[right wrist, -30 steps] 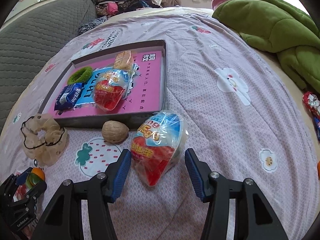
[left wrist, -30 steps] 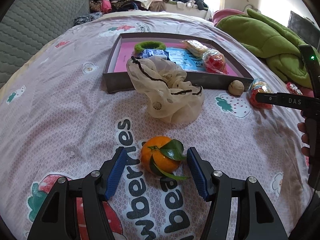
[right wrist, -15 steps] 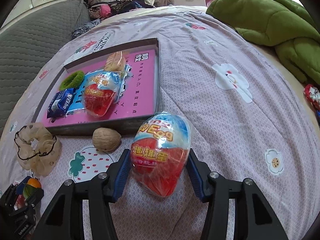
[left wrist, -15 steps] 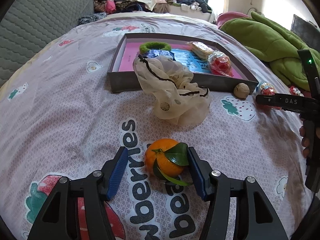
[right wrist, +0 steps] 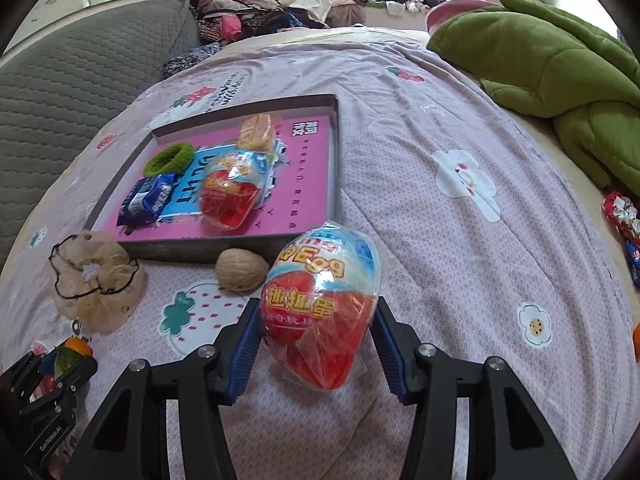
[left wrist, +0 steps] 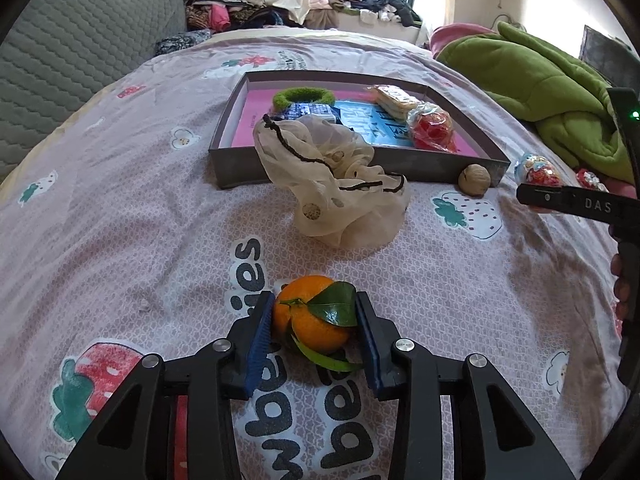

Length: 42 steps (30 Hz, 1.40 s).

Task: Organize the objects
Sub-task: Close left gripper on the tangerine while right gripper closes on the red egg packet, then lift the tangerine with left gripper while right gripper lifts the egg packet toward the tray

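Left gripper [left wrist: 315, 322] low centre of its view, jaws closing on the tangerine [left wrist: 316, 314]: blue pads right at both sides of the fruit, leaf squeezed vs the right pad. Fruit sits on the bedspread [left wrist: 120, 208], over the black lettering; its underside & part of a lower leaf are hidden behind the fingers.

Right gripper [right wrist: 316, 332] low centre of its own view, clamped narrow-ish on the wrapped toy egg [right wrist: 320, 304], pads pressing the crinkly plastic on both sides. Can't tell if the egg is clear of the cover or just resting on it, bottom is blocked by wrapper & fingers.

Tray [right wrist: 335, 168] upper-left of centre in the right view, grey walls, pink floor. Inside: green hair ring [right wrist: 170, 158], blue snack pack [right wrist: 150, 200], second toy egg [right wrist: 228, 192] (blurry, print unreadable), a biscuit pack [right wrist: 256, 132] at the back. A blue printed sheet lies under them, mostly covered.

Walnut [right wrist: 242, 269] just outside the tray's near wall, beside the held egg. Cream scrunchie [left wrist: 332, 184] mid-frame in the left view hides part of the tray's front wall.

Right edge of the left view: the other tool's black bar & a few of the person's fingers [left wrist: 620, 284], cut off. Green blanket [right wrist: 552, 52] upper right. Small red wrapped thing at the right edge of the right view, too clipped to name.
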Available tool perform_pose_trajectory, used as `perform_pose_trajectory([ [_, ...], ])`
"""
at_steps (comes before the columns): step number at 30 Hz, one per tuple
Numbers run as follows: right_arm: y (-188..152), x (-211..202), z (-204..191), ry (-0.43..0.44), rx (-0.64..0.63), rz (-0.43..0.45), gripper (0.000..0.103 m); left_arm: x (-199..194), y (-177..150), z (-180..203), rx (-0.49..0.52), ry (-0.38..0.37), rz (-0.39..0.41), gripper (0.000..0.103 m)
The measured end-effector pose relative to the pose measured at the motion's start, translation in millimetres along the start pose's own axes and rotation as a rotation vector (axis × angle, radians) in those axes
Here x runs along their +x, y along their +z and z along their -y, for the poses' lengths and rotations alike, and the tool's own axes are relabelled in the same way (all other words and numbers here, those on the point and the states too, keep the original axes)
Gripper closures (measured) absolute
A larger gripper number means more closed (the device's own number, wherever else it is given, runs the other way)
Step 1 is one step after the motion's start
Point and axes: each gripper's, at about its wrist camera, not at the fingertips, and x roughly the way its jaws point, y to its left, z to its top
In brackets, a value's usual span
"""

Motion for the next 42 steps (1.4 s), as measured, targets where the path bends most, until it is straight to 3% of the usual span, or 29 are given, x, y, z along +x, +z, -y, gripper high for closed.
perform_pose_trajectory([
  [16,-18,-48,-54,0.093,-0.116,0.053,0.05,-37,11,4,0.002,0.004,0.056,0.063],
  [42,-29,-95,-92,0.15,-0.193,0.13,0.05,-75,24,2,-0.01,0.036,0.108,0.063],
])
